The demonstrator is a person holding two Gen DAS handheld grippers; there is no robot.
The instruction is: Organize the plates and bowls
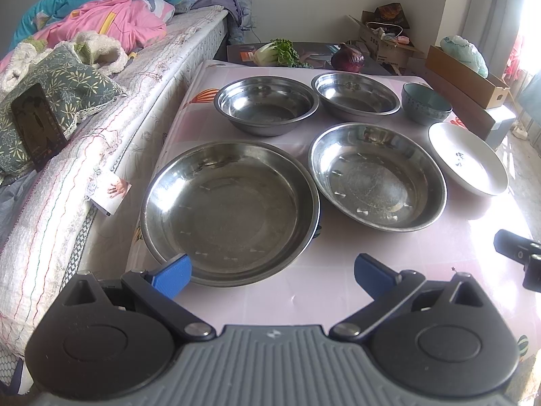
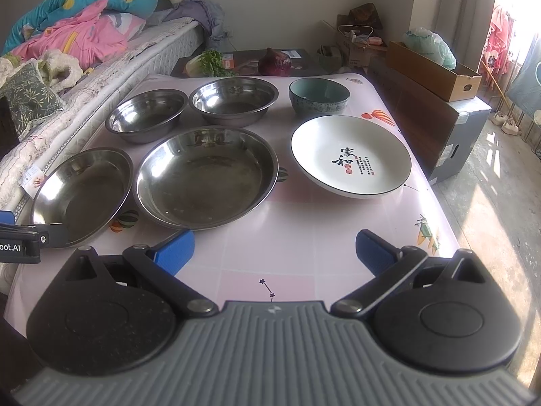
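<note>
Steel, thin and slippery — the large shallow stainless-steel plate (image 1: 230, 209) sits on the pink counter (image 1: 304, 291) just ahead of the left gripper (image 1: 272, 272), fingers apart; pinch its near rim. Right gripper (image 2: 274, 252) fingers also apart.

Right gripper (image 2: 274, 248) at lower frame, blue-padded jaws spread wide, nothing between them, above pink table (image 2: 304, 237). Centre: large steel plate (image 2: 206, 176); second steel plate (image 2: 81, 193) at left, its near rim behind the left gripper (image 2: 20, 237). Behind: two steel bowls (image 2: 146, 115) (image 2: 233, 99). Right: white printed plate (image 2: 350, 155), teal bowl (image 2: 319, 96) behind it.
</note>
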